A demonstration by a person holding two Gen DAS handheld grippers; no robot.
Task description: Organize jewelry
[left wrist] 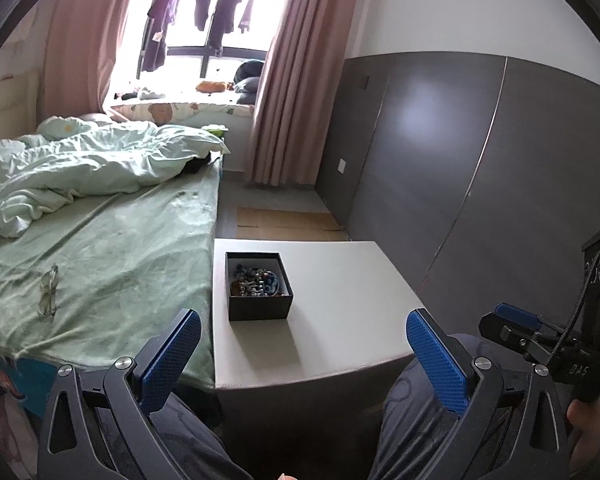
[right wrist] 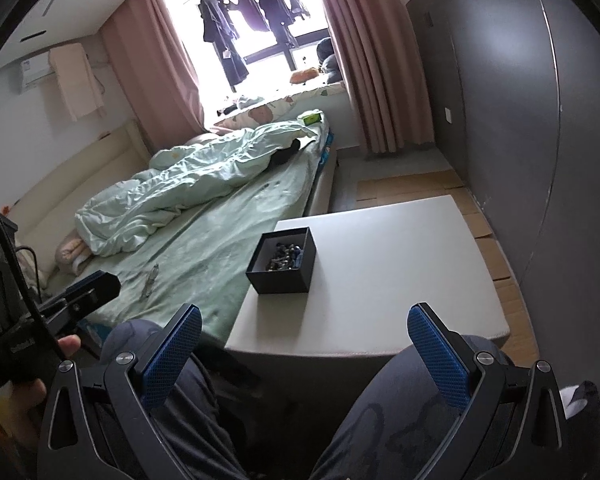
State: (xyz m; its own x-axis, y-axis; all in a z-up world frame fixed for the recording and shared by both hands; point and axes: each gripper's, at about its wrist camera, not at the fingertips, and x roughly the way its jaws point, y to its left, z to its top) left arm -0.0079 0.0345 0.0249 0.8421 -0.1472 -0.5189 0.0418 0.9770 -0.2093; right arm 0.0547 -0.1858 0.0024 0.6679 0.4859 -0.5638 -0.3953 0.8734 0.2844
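Table (left wrist: pixel 340 280): stood just ahead of my knees, beside the bed.
Box (left wrist: pixel 259 308): sat open at the table's left edge, jewelry (left wrist: pixel 256 280) heaped inside.
Left gripper (left wrist: pixel 304 344): wide open, empty, nearer the box.
Right gripper (right wrist: pixel 304 344): wide open, empty; box lay ahead-left.

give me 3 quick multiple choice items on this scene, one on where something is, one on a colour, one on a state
1. Where is the black box?
A. on the bed
B. on the white table
C. on the floor

2. What colour are the curtains?
A. pink
B. blue
C. yellow

3. How is the left gripper?
A. shut on a necklace
B. shut, empty
C. open, empty

Answers:
1 B, it stands on the tabletop near the bed-side edge.
2 A, both drapes by the window are pink.
3 C, its blue fingers stand wide apart with nothing between.
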